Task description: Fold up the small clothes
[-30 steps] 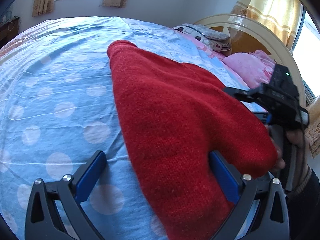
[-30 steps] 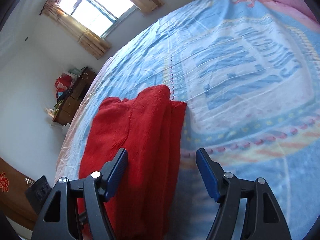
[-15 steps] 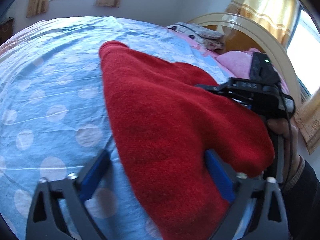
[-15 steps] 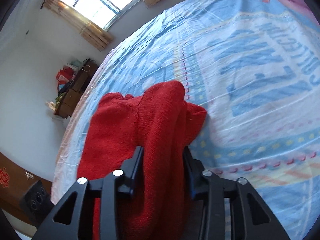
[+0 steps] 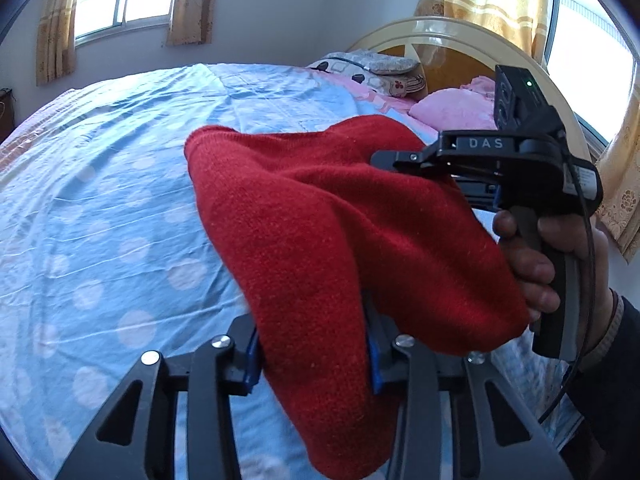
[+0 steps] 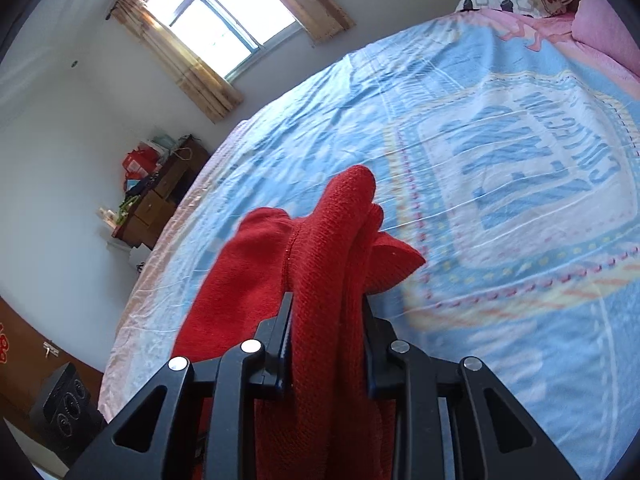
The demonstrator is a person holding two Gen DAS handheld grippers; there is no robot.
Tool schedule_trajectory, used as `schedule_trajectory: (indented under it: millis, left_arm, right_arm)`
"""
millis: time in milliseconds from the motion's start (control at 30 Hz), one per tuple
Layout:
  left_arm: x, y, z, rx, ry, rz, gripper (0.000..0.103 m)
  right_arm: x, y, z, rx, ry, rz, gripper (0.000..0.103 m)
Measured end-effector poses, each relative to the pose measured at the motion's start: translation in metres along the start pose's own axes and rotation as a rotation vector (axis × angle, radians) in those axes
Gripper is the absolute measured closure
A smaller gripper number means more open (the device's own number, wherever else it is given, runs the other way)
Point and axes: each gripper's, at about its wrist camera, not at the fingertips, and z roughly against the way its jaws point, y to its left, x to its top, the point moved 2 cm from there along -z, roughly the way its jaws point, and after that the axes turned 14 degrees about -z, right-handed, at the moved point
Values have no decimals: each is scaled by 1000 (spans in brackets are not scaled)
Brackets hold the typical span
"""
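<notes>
Left gripper (image 5: pixel 312 354) jaws clamped on red sweater (image 5: pixel 320 232), near edge bunched between blue pads. Right gripper (image 6: pixel 326 344) jaws clamped on same sweater, thick fold pinched between them. Sweater lifted, draped between both grippers over bed (image 5: pixel 100 200) with blue dotted sheet. Right hand (image 5: pixel 560 260) grips handle. Pink pillow (image 5: pixel 452 108) near headboard (image 5: pixel 440 32).
</notes>
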Motion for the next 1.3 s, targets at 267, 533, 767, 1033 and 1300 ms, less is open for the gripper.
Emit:
schedule_trajectory:
  millis: [267, 533, 767, 1033, 1300]
  left_arm:
    - [-11, 10, 40, 35, -38, 4, 63]
    - [-28, 21, 74, 82, -55, 17, 63]
    - [-44, 32, 99, 123, -57, 39, 63]
    - [-63, 43, 119, 161, -56, 70, 63]
    - [-82, 51, 141, 198, -63, 94, 63]
  right_arm:
    - [-27, 27, 5, 62, 19, 22, 75]
    - [-51, 59, 0, 133, 39, 37, 75]
    - [-72, 84, -10, 178, 64, 50, 76]
    - [-100, 110, -20, 207, 98, 88, 76]
    - [-119, 134, -28, 235, 130, 126, 76]
